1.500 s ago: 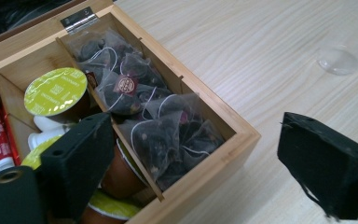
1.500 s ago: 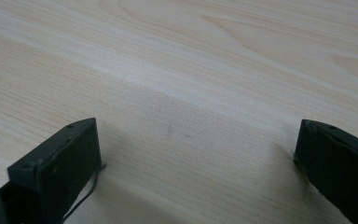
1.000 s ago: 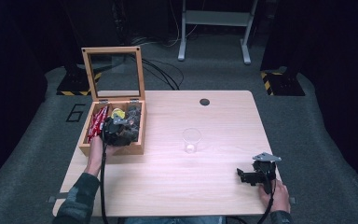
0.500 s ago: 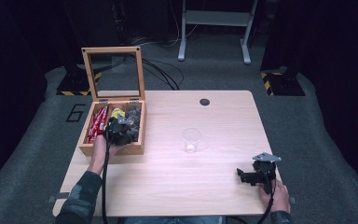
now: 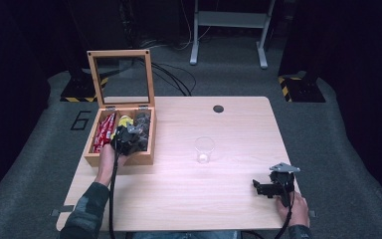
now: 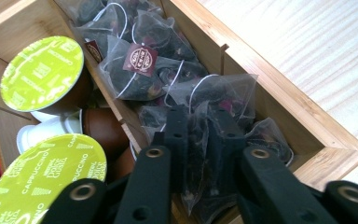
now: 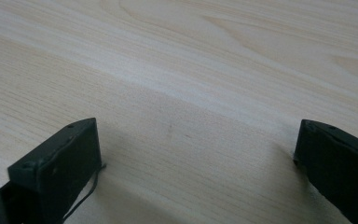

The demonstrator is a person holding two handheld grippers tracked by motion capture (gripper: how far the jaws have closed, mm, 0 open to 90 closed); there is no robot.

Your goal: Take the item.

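Observation:
An open wooden box (image 5: 144, 158) stands at the table's left, with mesh tea bags in its right compartment. My left gripper (image 5: 129, 137) reaches down into that compartment. In the left gripper view its jaws (image 6: 200, 114) have just been closing and now pinch a dark tea bag (image 6: 198, 158) between the pads. More tea bags (image 6: 140, 70) lie beyond it, one with a maroon tag. My right gripper (image 5: 264, 188) rests near the table's front right corner. Its jaws (image 7: 196, 149) stand wide open over bare wood.
Green-lidded coffee capsules (image 6: 42, 72) fill the box's middle compartment and red sachets (image 5: 103, 132) the left one. The box's glass lid (image 5: 120, 77) stands upright at the back. A clear glass cup (image 5: 204, 149) stands mid-table. A round cable hole (image 5: 218, 108) sits near the far edge.
My left gripper has shifted slightly right over the box's tea bag compartment and its jaws have closed on a tea bag. The right gripper has not moved.

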